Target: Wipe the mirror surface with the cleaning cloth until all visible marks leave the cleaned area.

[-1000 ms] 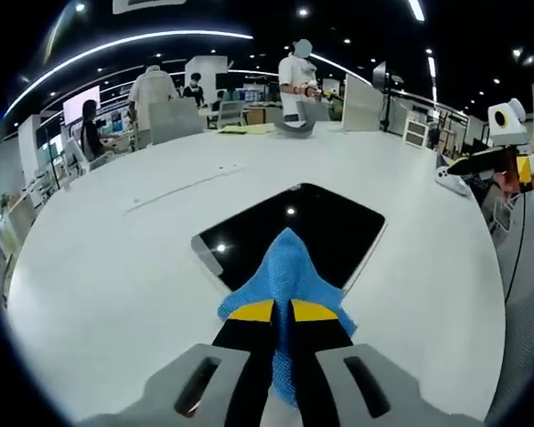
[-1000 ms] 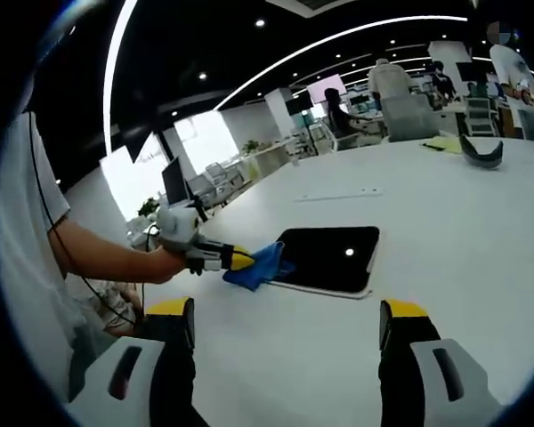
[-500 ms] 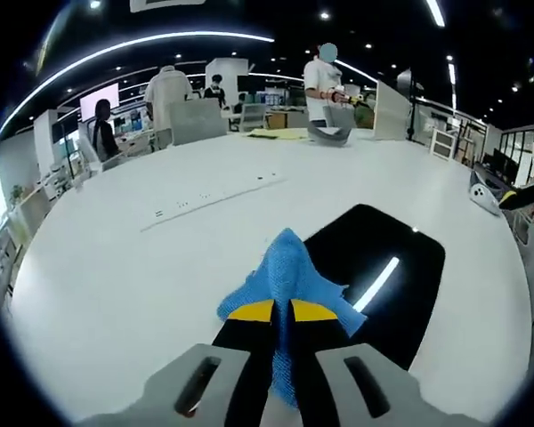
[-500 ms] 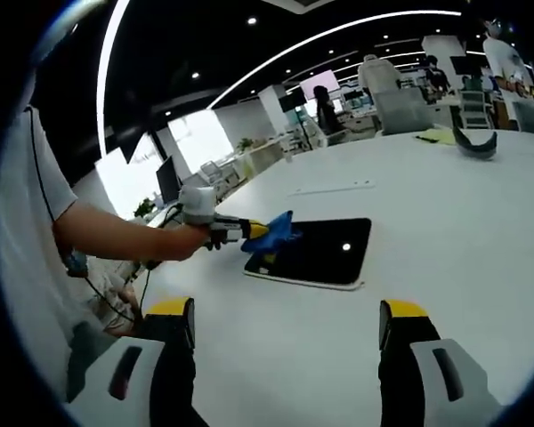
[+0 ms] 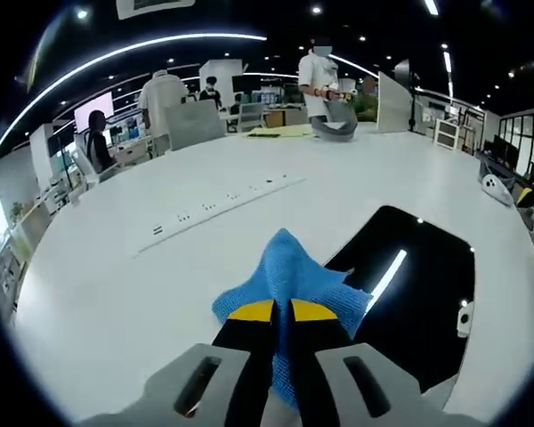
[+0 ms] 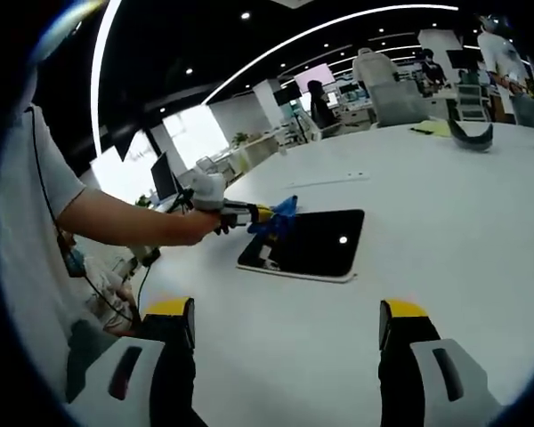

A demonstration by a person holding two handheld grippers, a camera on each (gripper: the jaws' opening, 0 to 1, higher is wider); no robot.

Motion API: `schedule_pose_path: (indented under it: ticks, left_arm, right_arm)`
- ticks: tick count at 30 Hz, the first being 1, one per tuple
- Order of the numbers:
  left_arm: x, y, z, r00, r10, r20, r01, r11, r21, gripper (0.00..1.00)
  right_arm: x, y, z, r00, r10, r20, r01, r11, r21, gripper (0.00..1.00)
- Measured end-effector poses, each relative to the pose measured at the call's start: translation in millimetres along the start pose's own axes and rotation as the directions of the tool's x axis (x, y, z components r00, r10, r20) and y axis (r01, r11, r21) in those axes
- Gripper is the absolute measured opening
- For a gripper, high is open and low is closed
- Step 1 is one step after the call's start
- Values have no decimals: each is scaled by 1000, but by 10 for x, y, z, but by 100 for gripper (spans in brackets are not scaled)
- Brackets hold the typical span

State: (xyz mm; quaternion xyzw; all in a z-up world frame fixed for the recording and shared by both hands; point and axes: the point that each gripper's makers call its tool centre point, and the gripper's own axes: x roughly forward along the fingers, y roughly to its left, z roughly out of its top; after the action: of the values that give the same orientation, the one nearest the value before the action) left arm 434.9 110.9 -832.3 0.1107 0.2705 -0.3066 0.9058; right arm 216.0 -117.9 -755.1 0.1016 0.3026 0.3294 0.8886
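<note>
Since a second ago, my left tongs [image 5: 281, 311], clamped on the blue cloth [image 5: 289, 271], have swept from the mirror's [image 6: 307, 242] near edge across to its far corner; wiping continues. Right tongs [image 6: 283, 325] hang apart beside the mirror.

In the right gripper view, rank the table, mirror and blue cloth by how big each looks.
1. Table, the largest by far.
2. Mirror.
3. Blue cloth, smallest, held by the left gripper at the mirror's far edge.
</note>
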Motion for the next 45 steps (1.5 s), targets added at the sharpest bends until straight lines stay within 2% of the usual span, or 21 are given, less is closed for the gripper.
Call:
schedule_pose_path:
  ticks: [11,35,45]
  left_arm:
    - [3,8,-4,1000,1,18,-1,1000,-6,2]
    - [26,13,8,1000,14,-1,-14,1000,4,2]
    - [107,-104,74,1000,-2,-1,2,1000,10,2]
  right_arm:
    - [59,28,48,1000,12,1,-12,1000,-10,84]
    - [26,4,50,1000,5,8,-5,1000,-6,84]
    - [19,-7,51,1000,4,8,-4,1000,-1,84]
